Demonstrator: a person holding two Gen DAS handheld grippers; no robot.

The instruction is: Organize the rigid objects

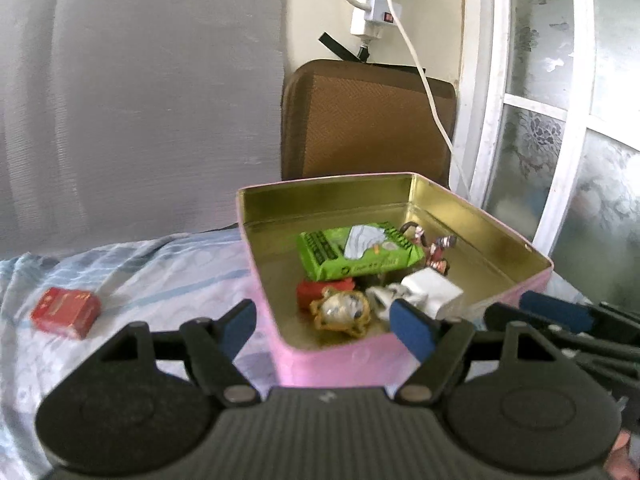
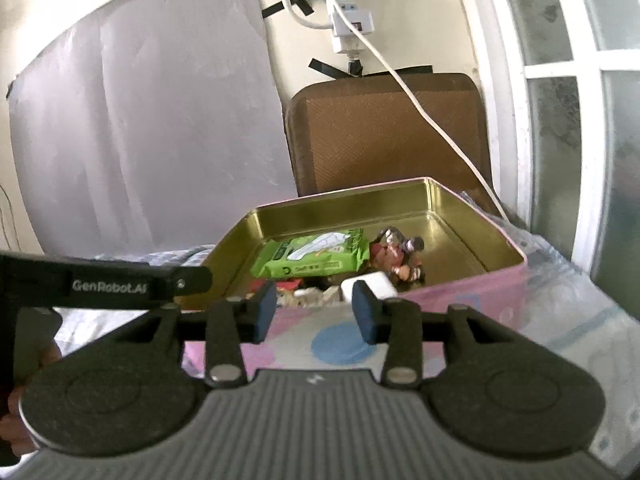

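Note:
A pink tin (image 1: 340, 360) with a gold inside stands open on a light patterned bedsheet (image 1: 160, 280). In it lie a green tissue pack (image 1: 360, 256), a small figurine (image 1: 438, 250), a white charger (image 1: 432, 292), a red item (image 1: 316, 292) and a gold-framed ornament (image 1: 340, 312). A red box (image 1: 66, 312) lies on the sheet to the tin's left. My left gripper (image 1: 326, 330) is open over the tin's near left corner, nothing between its pads. My right gripper (image 2: 315, 314) is open in front of the tin's (image 2: 460, 296) near wall, also holding nothing.
A brown case (image 1: 368, 120) leans on the wall behind the tin. Above it hangs a power strip (image 1: 372, 12) whose white cable runs down toward the tin's right. A white window frame (image 1: 560, 120) stands at the right and a grey cloth (image 1: 140, 100) at the left.

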